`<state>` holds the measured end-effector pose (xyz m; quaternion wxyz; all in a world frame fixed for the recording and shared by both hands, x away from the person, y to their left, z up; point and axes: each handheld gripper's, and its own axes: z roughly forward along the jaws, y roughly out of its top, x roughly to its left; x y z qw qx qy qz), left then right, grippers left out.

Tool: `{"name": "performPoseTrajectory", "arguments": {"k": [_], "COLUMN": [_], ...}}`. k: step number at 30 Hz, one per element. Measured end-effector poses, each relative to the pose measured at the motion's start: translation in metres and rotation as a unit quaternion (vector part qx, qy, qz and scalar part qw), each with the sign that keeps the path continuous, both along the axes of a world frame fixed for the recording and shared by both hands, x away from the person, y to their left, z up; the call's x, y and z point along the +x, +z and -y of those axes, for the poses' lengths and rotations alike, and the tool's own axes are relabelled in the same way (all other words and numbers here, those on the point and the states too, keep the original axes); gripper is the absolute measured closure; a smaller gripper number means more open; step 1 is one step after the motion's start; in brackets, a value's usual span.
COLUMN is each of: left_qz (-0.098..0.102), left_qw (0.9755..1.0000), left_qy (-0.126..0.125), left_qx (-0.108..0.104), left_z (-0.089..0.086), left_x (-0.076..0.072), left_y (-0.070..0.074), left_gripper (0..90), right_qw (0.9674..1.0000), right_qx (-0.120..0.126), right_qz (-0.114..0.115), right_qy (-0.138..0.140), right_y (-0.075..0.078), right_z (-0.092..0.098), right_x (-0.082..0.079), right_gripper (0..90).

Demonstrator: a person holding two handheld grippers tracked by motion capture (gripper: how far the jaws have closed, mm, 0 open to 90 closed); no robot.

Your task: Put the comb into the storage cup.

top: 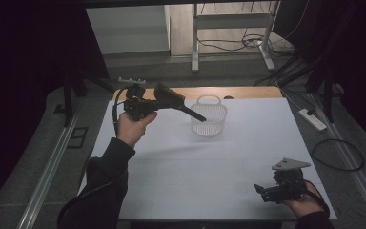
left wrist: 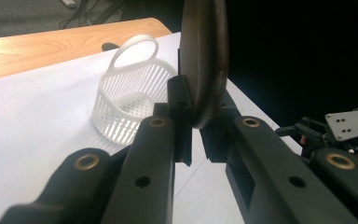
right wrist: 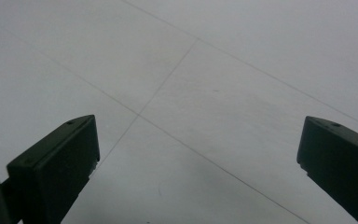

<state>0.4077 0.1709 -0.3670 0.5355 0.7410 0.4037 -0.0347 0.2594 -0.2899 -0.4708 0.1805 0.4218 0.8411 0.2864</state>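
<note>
Left gripper (top: 158,106) is clamped on a dark hairbrush (top: 174,99), held in the air above the far left part of the table. In the left gripper view the jaws pinch the brush (left wrist: 204,60) from both sides, with its edge standing up between them.

Key relation — the brush's long axis runs from the bristled head, up beside the gripper, down and to the right along the thin handle. The handle tip hangs over the rim of the white slotted basket (top: 209,119), on its left side. The basket (left wrist: 130,88) stands upright, handle loop on its far side, apparently empty; it lies just to the right of the left gripper and beyond it. So the brush points into the basket already. Judgement: the next move is a short carry to the right and a lowering, tip first.

Right gripper (top: 266,192) rests low at the near right corner, well apart from the basket, jaws wide with nothing between them — bare sheet under them in its own view. The left hand is clearly the nearer one.

Surface: a white sheet (top: 209,176) with faint fold lines over a wooden tabletop (top: 248,91), whose far edge shows bare. Room: dim, dark curtains at both sides, grey floor with cables, a power strip (top: 312,119) at right.
</note>
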Motion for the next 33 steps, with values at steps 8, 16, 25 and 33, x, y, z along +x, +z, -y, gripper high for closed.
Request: {"name": "performPoseTrajectory", "arguments": {"k": [8,16,25,33], "left_qz": [-0.001,0.000,-0.002,-0.005], "left_qw": [1.0000,1.0000,0.9999,0.9997], "left_qy": [0.003,0.008,0.012,0.013], "left_qx": [-0.001,0.005,0.011,0.017], "left_z": [0.002,0.005,0.010,0.018], "left_x": [0.007,0.013,0.020,0.028], "left_y": [0.001,0.006,0.004,0.002], "left_gripper": [82.8,82.8,82.8,82.8], "right_qw": [0.9996,0.9991,0.9989,0.9984], "right_qx": [0.016,0.028,0.034,0.042], "right_qz": [-0.003,0.004,0.006,0.008], "right_qy": [-0.025,-0.032,-0.030,-0.037], "right_y": [0.011,0.018,0.024,0.027], "right_z": [0.007,0.010,0.013,0.018], "right_x": [-0.004,-0.013,-0.025,-0.032], "right_gripper": [0.0,0.0,0.0,0.0]}}
